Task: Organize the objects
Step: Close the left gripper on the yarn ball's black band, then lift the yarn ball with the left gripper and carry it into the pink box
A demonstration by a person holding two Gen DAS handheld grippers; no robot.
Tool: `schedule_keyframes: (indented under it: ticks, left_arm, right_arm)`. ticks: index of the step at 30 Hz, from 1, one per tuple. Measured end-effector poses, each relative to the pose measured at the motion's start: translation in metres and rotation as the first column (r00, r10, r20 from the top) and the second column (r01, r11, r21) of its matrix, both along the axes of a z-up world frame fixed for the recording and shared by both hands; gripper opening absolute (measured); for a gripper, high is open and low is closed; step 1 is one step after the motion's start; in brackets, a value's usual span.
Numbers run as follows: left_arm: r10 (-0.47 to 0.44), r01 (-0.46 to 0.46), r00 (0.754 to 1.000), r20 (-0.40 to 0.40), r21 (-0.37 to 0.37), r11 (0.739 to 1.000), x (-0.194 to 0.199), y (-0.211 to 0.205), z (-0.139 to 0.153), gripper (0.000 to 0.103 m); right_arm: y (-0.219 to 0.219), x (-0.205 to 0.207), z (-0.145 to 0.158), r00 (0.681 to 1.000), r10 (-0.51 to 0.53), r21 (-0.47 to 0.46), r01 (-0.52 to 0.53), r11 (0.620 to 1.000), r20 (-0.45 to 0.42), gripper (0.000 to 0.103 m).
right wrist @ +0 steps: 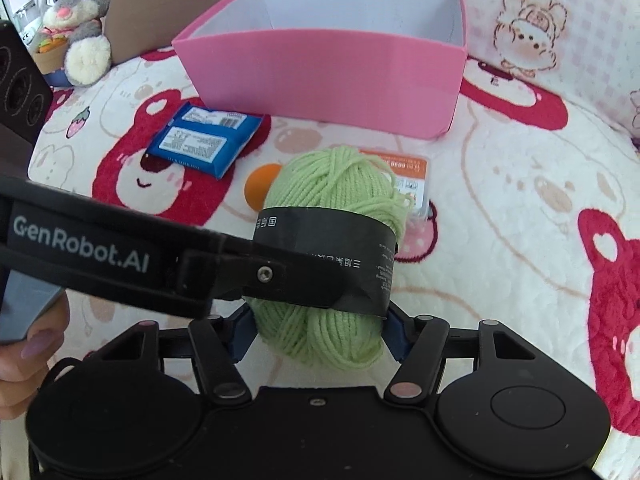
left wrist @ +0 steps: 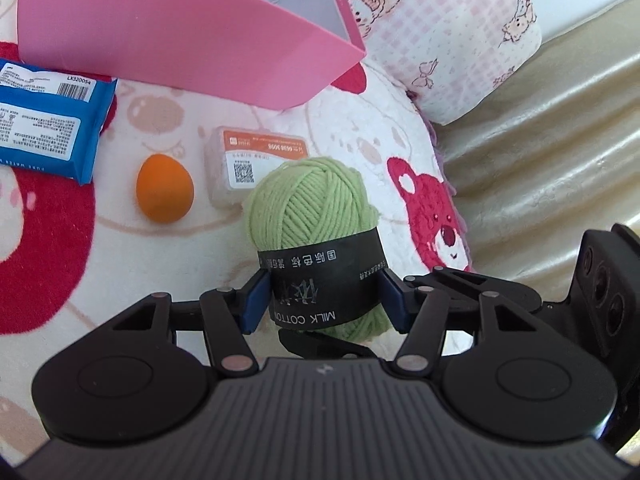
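A ball of light green yarn (left wrist: 312, 204) with a black paper band is held above the bear-print blanket. In the left wrist view, my left gripper (left wrist: 325, 300) is shut on it, its blue pads pressing the band on both sides. From the right wrist view, my right gripper (right wrist: 316, 334) is shut on the lower end of the same yarn (right wrist: 340, 184). The left gripper's finger (right wrist: 296, 280) crosses in from the left over the band. The open pink box (right wrist: 320, 76) stands just behind, and its visible inside holds nothing.
On the blanket (right wrist: 500, 240) lie a blue wipes pack (right wrist: 204, 140), an orange egg-shaped sponge (right wrist: 260, 188) and a clear box with an orange label (right wrist: 412, 176). A plush rabbit (right wrist: 76, 20) sits far left. A pillow (left wrist: 448, 32) stands right of the box. A hand (right wrist: 24, 356) shows lower left.
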State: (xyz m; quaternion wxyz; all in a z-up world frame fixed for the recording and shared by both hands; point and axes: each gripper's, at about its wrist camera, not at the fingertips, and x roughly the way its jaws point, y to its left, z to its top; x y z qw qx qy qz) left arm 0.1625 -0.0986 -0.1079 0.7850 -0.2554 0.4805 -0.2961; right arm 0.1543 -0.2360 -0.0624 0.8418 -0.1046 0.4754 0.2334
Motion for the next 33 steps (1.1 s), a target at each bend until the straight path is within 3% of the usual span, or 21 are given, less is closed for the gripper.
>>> schedule_keyframes:
  ticks: [8, 26, 33]
  left_arm:
    - [0.013, -0.013, 1.000, 0.022, -0.008, 1.000, -0.005, 0.005, 0.022, 0.056]
    - [-0.005, 0.000, 0.998, 0.069, 0.081, 0.997, -0.017, 0.013, 0.057, 0.055]
    - [-0.022, 0.012, 0.995, 0.098, 0.097, 0.995, -0.024, 0.019, 0.087, 0.056]
  right_arm:
    - [-0.007, -0.008, 0.017, 0.999, -0.006, 0.070, 0.003, 0.998, 0.053, 0.066]
    - [0.000, -0.020, 0.034, 0.993, 0.031, 0.124, -0.045, 0.991, 0.116, 0.066]
    - [0.009, -0.030, 0.060, 0.992, -0.001, 0.135, -0.017, 0.991, 0.130, 0.067]
